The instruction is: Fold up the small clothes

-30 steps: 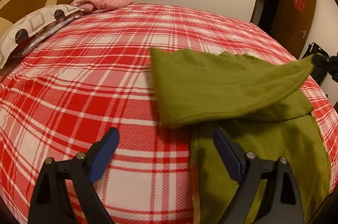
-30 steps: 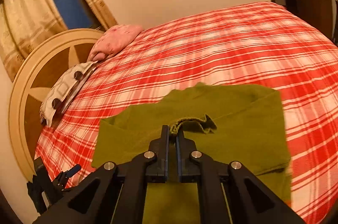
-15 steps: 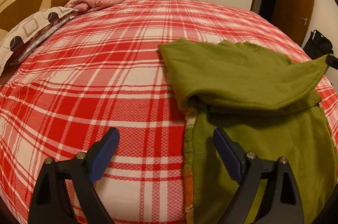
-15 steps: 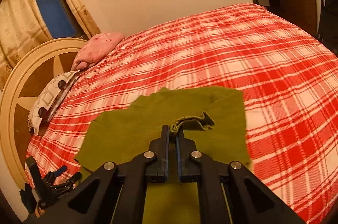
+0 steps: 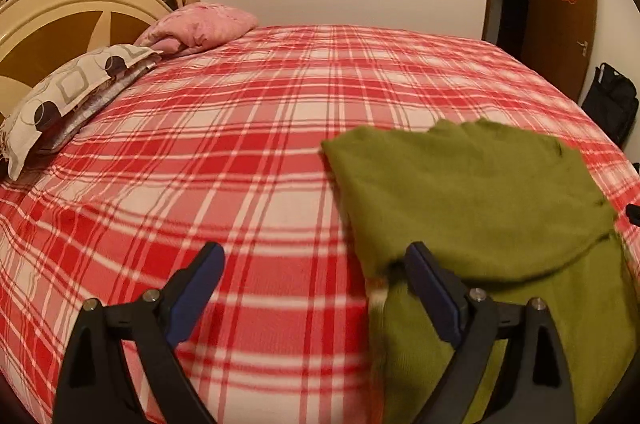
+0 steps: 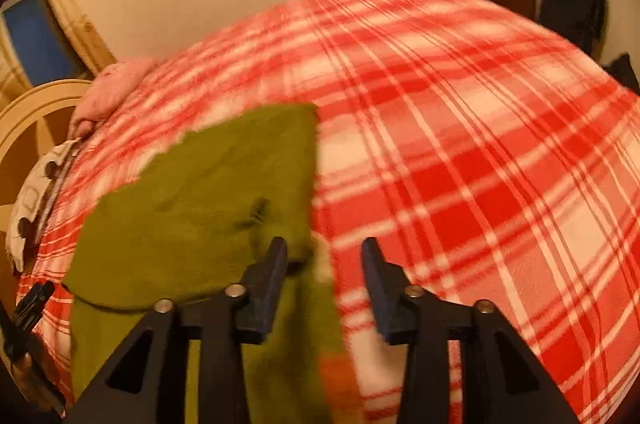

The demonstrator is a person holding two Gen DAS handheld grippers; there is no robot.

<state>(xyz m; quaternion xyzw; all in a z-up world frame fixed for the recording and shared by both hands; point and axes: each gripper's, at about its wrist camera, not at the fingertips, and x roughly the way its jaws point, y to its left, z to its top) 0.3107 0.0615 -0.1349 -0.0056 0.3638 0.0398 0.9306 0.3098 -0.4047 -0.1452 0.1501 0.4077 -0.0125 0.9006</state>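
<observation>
An olive green garment (image 5: pixel 472 200) lies on the red plaid bed, its far half folded back over the near half. It also shows in the right wrist view (image 6: pixel 200 208). My left gripper (image 5: pixel 314 282) is open and empty, low over the bed at the garment's left edge; its right finger (image 5: pixel 430 288) is over the fold's near corner. My right gripper (image 6: pixel 324 264) is open and empty at the garment's right edge, its left finger (image 6: pixel 274 264) over the cloth. The left gripper's tip shows at the right wrist view's lower left (image 6: pixel 30 304).
The red plaid bedspread (image 5: pixel 240 164) covers the whole bed. A patterned pillow (image 5: pixel 68 96) and a pink pillow (image 5: pixel 200 30) lie by the cream headboard (image 5: pixel 60 16) at far left. A brown door (image 5: pixel 560 8) and a black bag (image 5: pixel 610 100) stand at right.
My right gripper has opened and let go of the garment's edge, which now lies folded over. It swung right. My left gripper drifted left and stayed open.
</observation>
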